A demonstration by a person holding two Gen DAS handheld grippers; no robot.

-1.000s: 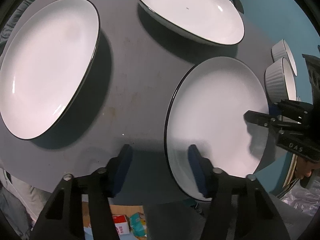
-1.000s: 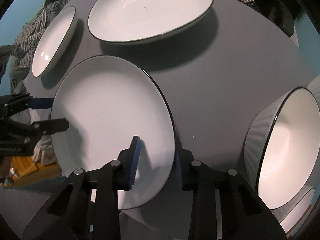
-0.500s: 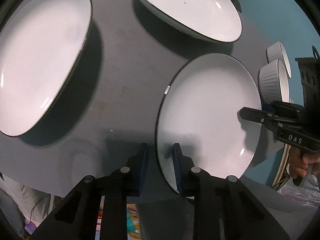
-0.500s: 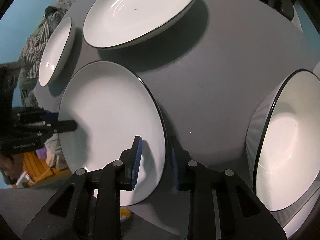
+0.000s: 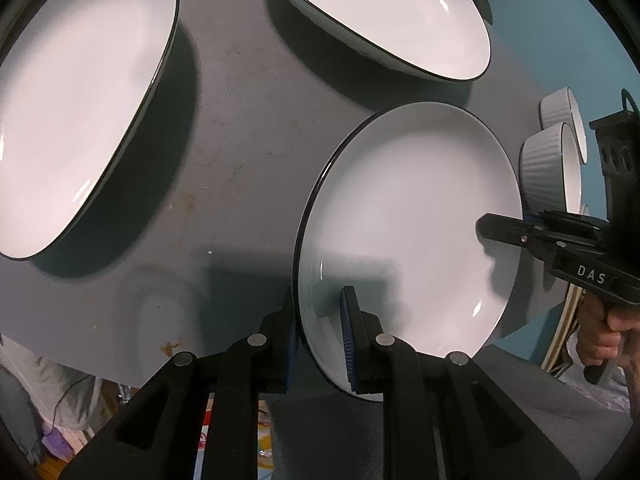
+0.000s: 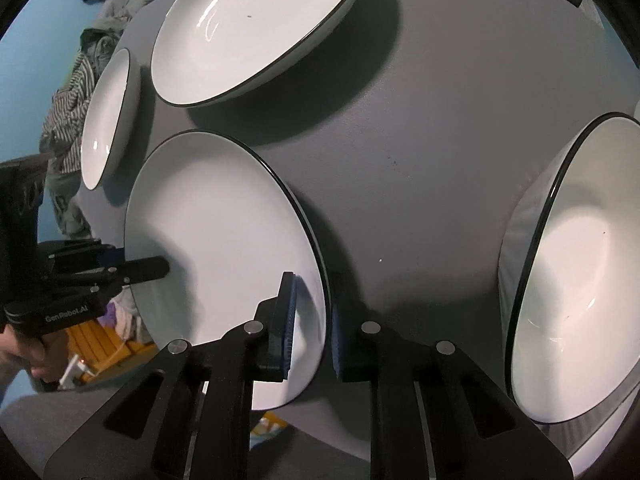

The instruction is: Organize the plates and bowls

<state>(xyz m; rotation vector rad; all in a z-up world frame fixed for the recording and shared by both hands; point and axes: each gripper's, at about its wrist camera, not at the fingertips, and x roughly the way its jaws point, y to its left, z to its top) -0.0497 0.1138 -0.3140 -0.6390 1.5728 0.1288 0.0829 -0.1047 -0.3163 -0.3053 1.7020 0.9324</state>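
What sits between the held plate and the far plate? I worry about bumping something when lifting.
Only bare gray table between the held plate and the far plate, shown in the right wrist view; no object stands there.

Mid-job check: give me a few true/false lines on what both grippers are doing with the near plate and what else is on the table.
1. The left gripper is clamped on the near plate. True.
2. The right gripper is open and clear of that plate. False: its fingers pinch the plate's opposite rim.
3. The near plate is stacked on another plate. False: it is on its own, with the table showing behind it.
4. Two other plates, the left plate and the far plate, lie flat on the table. True.
5. Ribbed bowls stand beyond the right gripper in the left wrist view. True.
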